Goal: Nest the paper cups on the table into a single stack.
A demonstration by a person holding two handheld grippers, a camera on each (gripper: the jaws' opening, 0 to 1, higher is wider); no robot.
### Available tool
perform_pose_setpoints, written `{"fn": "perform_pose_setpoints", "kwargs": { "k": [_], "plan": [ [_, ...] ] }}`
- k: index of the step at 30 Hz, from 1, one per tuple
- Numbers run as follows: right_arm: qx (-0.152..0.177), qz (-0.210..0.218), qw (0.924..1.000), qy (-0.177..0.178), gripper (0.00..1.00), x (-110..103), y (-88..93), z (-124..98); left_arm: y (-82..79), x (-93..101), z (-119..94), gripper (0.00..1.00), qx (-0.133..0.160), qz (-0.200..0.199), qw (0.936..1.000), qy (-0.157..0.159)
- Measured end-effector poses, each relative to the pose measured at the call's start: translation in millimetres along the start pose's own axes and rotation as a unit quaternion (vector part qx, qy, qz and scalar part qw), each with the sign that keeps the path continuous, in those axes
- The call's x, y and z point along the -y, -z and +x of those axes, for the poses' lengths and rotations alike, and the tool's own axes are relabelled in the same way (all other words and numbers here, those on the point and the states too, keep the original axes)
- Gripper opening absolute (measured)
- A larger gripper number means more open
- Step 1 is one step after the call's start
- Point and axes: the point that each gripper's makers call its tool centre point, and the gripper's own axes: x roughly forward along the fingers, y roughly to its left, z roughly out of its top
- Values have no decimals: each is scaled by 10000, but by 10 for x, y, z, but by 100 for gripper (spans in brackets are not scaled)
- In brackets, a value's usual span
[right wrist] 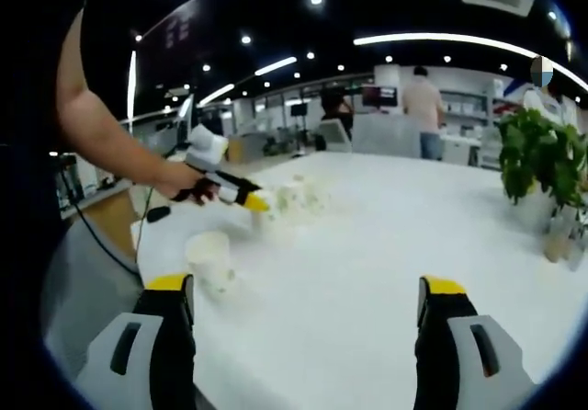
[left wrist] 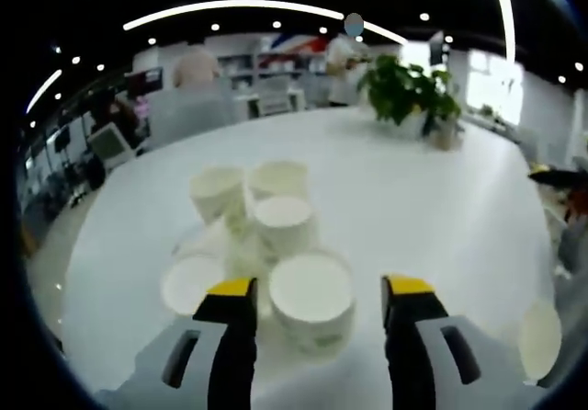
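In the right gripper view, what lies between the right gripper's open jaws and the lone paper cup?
Only bare white table in the right gripper view. The right gripper stands open and empty, with the lone paper cup ahead, just past its left jaw.

our left gripper [left wrist: 318, 301] and right gripper [right wrist: 308, 301] have grey bodies, black jaws with yellow tips; a black cable [right wrist: 101, 244] trails from one.

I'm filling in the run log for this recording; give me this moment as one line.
stage: approach | left gripper: open, jaws either side of nearest paper cup | right gripper: open, empty | cup cluster: not yet stacked | table
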Motion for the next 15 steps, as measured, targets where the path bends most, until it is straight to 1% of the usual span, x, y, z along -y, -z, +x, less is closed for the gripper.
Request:
{"fn": "perform_pose_setpoints", "kwargs": {
  "k": [2, 5, 6, 8, 9, 11, 15],
  "plan": [
    [-3, 0, 10000, -4, 100, -1, -4, 1, -9, 25, 12, 52, -17, 60, 9999, 97],
    [-20, -26, 10000, -27, 100, -15, -4, 10, 5, 16, 29, 50, -79, 210, 9997, 117],
    [-24, -31, 10000, -33, 100, -18, -4, 13, 24, 14, 35, 48, -132, 266, 9995, 128],
    [-20, -40, 10000, -35, 100, -10, -1, 20, 66, 9, 38, 41, -245, 353, 9990, 147],
    [-9, -50, 10000, -35, 100, -10, -12, 22, 74, -4, 36, 40, -268, 390, 9988, 123],
    [2, -75, 10000, -39, 100, -8, -22, 26, 64, -7, 38, 39, -241, 318, 9991, 126],
    [-73, -159, 9998, -84, 100, -3, -8, 31, 74, 16, 31, 39, -253, 381, 9988, 198]
  ]
}}
